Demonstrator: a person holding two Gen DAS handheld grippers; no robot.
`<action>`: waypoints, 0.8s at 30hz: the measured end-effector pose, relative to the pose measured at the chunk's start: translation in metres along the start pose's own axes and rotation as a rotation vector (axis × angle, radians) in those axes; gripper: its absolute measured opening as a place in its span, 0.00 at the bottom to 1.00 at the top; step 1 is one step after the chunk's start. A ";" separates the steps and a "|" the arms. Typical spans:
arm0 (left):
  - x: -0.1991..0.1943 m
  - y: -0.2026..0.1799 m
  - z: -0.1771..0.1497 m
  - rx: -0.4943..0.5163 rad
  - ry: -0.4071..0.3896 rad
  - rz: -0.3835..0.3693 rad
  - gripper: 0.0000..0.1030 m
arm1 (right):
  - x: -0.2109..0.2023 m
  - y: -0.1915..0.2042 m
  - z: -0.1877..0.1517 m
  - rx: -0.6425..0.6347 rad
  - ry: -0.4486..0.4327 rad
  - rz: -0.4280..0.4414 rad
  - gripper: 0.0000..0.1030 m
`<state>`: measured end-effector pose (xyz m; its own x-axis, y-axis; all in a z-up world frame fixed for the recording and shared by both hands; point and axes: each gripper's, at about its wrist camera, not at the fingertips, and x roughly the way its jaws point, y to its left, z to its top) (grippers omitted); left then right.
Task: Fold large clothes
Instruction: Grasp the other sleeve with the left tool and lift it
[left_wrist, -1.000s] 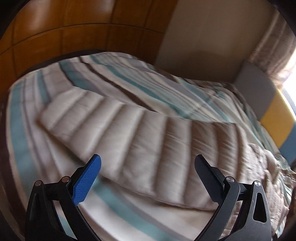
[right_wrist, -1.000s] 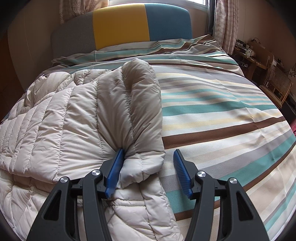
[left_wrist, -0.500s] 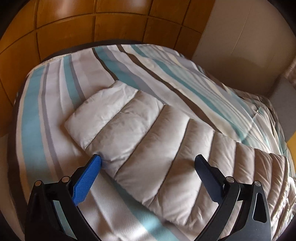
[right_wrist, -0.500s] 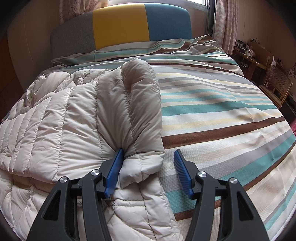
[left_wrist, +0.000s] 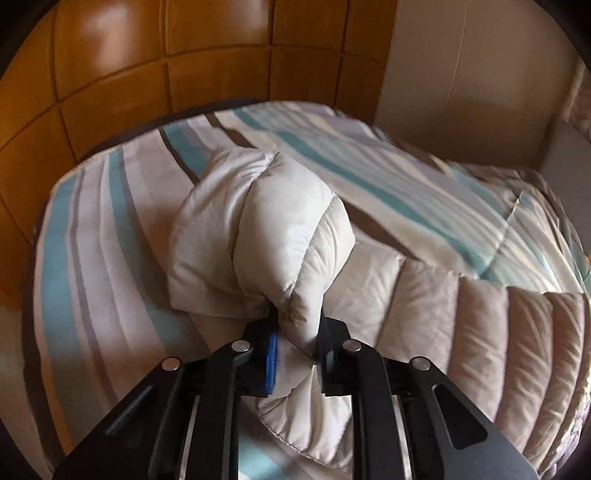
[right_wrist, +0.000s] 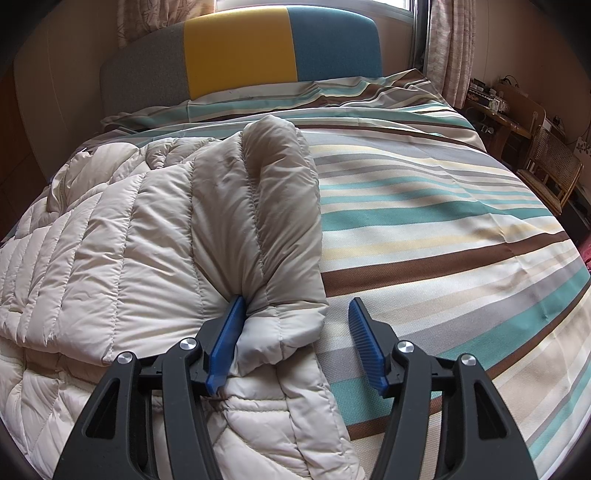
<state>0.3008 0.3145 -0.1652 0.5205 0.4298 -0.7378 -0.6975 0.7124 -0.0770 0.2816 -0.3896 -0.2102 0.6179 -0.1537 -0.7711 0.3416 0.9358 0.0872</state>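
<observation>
A beige quilted down jacket (right_wrist: 140, 236) lies on the left half of a striped bed. In the left wrist view my left gripper (left_wrist: 295, 350) is shut on the end of one sleeve (left_wrist: 266, 229), which bunches up and stands above the bedcover. In the right wrist view my right gripper (right_wrist: 295, 328) is open. The other sleeve's cuff (right_wrist: 284, 317) lies between its jaws, against the left blue pad (right_wrist: 225, 343); the right pad (right_wrist: 365, 343) is apart from it.
The striped bedcover (right_wrist: 443, 229) spreads to the right. A grey, yellow and teal headboard (right_wrist: 240, 55) stands at the far end. A wooden desk and chair (right_wrist: 546, 170) stand at the right. Wooden wall panels (left_wrist: 147, 74) lie beyond the bed's foot.
My left gripper has moved down onto the sleeve end, shut on it and lifted it into a bunch. My right gripper has not moved.
</observation>
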 end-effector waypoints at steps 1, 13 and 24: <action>-0.004 -0.001 -0.001 0.000 -0.016 0.000 0.14 | 0.000 0.000 0.000 0.000 0.000 0.000 0.56; -0.103 -0.049 -0.014 0.104 -0.328 -0.105 0.14 | 0.000 -0.001 0.000 0.003 0.000 0.001 0.56; -0.178 -0.130 -0.057 0.310 -0.430 -0.323 0.14 | 0.003 -0.003 0.000 0.012 0.001 0.005 0.56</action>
<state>0.2706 0.1134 -0.0618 0.8785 0.3045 -0.3681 -0.3294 0.9442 -0.0052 0.2828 -0.3929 -0.2124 0.6189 -0.1488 -0.7712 0.3467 0.9328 0.0982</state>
